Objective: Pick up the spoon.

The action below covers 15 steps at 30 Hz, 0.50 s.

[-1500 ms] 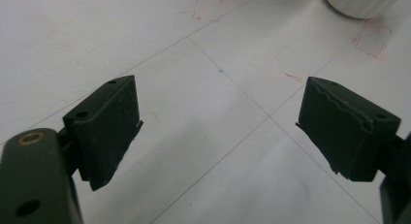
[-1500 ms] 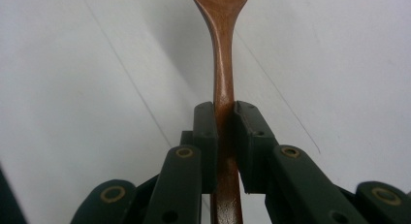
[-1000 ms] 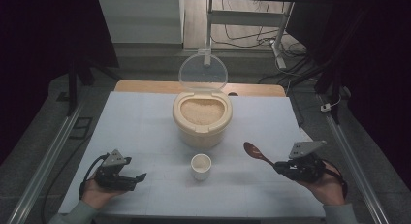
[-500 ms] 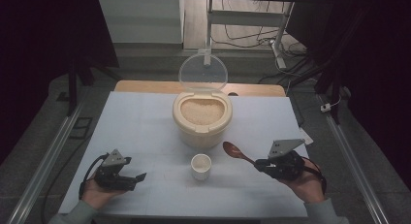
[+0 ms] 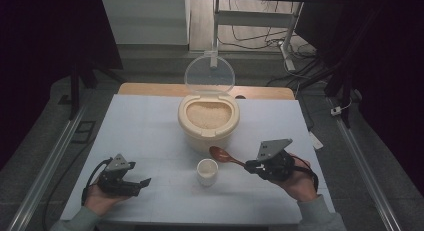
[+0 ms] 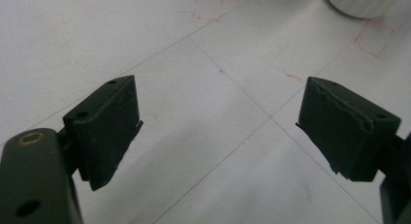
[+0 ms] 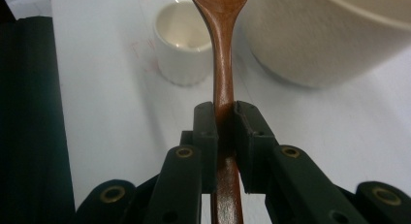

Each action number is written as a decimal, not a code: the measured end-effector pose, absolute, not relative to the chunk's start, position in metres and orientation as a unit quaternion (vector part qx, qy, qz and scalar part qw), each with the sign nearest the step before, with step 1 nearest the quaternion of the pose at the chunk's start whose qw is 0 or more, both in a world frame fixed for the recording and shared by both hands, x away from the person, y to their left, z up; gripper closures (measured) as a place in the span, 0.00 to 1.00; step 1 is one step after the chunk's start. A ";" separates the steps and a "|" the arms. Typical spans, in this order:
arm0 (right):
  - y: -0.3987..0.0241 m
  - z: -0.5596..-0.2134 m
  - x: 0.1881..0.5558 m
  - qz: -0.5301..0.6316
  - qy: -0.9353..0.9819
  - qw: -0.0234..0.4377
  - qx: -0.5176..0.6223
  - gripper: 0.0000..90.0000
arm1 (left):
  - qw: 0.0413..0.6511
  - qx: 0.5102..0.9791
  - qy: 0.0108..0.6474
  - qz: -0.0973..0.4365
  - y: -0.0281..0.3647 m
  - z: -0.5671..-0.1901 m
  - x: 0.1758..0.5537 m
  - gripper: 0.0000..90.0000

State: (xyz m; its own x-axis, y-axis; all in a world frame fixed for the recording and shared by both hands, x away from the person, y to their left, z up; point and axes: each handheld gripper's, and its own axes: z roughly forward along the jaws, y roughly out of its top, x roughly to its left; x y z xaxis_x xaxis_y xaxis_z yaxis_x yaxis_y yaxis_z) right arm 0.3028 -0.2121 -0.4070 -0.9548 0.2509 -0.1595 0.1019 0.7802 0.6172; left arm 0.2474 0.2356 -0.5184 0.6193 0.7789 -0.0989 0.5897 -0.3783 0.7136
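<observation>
The right tongs (image 5: 250, 166), clamped on the wooden spoon (image 5: 226, 156) near the rice container (image 5: 208, 122), should dip it level, left tongs (image 5: 141, 186) resting apart.

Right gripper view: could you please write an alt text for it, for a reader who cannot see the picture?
The right gripper is shut on the handle of a brown wooden spoon that points away from the camera. Beyond it on the white table stand a small empty white cup, left of the handle, and a large cream container to the right.
</observation>
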 end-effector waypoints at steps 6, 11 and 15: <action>-0.191 -0.405 0.307 0.311 0.941 0.114 0.066 0.89 | 0.370 0.820 0.417 0.128 0.236 -0.518 0.248 0.17; -0.175 -0.407 0.308 0.308 0.943 0.115 0.044 0.89 | 0.371 0.820 0.416 0.128 0.237 -0.518 0.247 0.17; -0.165 -0.410 0.308 0.305 0.945 0.115 0.035 0.89 | 0.370 0.821 0.416 0.128 0.237 -0.518 0.247 0.17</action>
